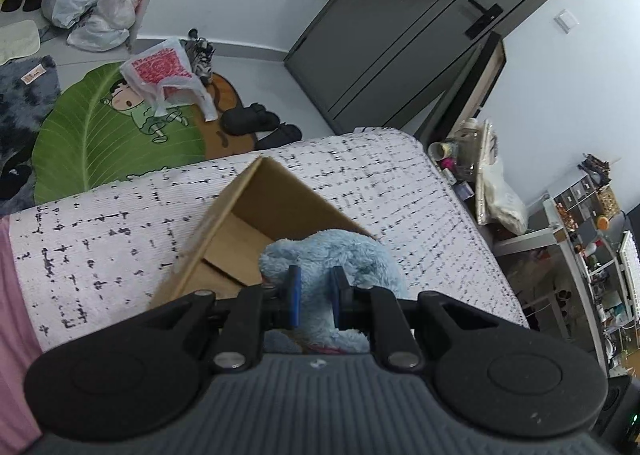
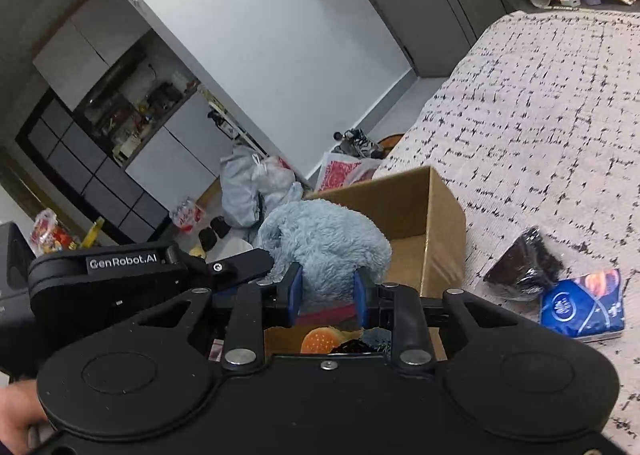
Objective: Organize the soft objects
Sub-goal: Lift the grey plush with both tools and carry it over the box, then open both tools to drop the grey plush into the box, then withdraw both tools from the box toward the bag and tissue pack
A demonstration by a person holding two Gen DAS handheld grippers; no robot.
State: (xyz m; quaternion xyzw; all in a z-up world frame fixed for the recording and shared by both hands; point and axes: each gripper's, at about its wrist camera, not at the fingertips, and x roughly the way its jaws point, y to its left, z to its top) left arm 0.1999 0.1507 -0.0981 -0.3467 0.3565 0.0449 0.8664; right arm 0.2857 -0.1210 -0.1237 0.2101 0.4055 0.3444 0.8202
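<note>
A fluffy light-blue plush toy (image 1: 340, 255) is held over an open brown cardboard box (image 1: 256, 215) that sits on the speckled white bedspread (image 1: 100, 239). My left gripper (image 1: 316, 279) is shut on the plush, its blue pads pressed into the fur. In the right wrist view my right gripper (image 2: 327, 287) is also shut on the same plush (image 2: 324, 239), above the box (image 2: 424, 223). The other gripper's black body (image 2: 120, 275) reaches in from the left. A burger-print item (image 2: 320, 339) and something dark lie in the box under the plush.
On the bed right of the box lie a dark bagged item (image 2: 524, 263) and a blue tissue pack (image 2: 584, 303). Beyond the bed edge are a green leaf rug (image 1: 104, 127), plastic bags (image 1: 92, 3), black slippers (image 1: 260, 123) and a grey wardrobe (image 1: 400, 35).
</note>
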